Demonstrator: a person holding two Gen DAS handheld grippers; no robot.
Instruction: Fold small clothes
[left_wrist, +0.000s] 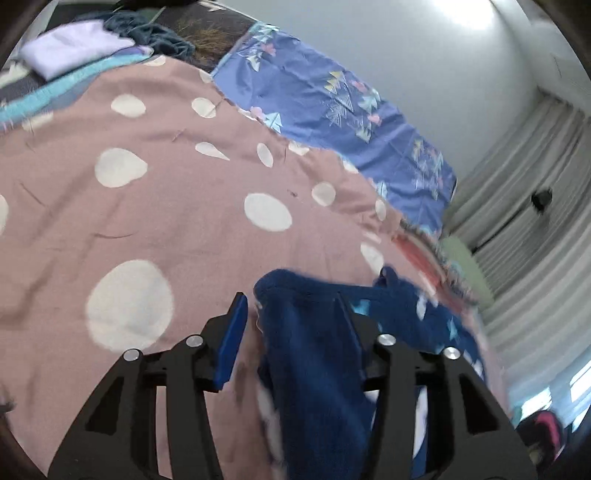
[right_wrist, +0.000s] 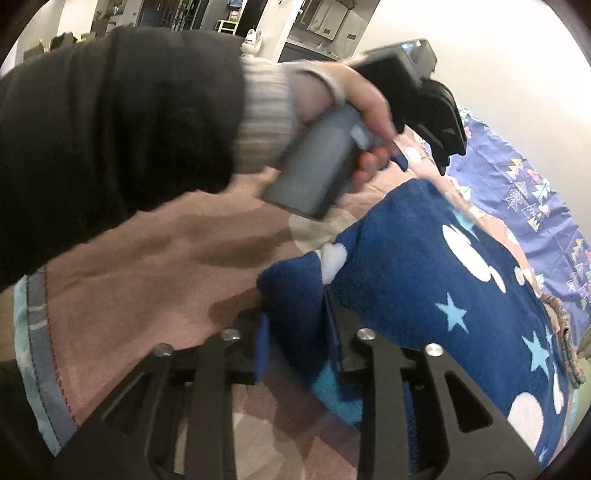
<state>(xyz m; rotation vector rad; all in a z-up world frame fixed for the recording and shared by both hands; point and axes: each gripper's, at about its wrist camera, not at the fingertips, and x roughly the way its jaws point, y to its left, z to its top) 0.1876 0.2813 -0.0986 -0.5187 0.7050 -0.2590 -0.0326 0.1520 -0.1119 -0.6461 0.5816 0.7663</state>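
1. blue garment (right_wrist: 424, 280) with stars and white dots lying on the pink spotted bedspread (left_wrist: 166, 206), folded edge nearest.
2. left gripper (left_wrist: 291, 325) jaws roughly half open, blue cloth loose between them, not pinched; looks like a release after laying a fold.
3. right gripper (right_wrist: 297, 332) jaws partly open around the folded corner, pads apparently not pressing.
4. hand (right_wrist: 354, 107) holding the other gripper raised above the bed.

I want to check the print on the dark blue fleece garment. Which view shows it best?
The right wrist view: the dark blue fleece garment spreads across the pink dotted bedspread, its white shapes and light blue stars sharp. The left wrist view shows only a blurred, bunched edge between the fingers, pattern barely visible.
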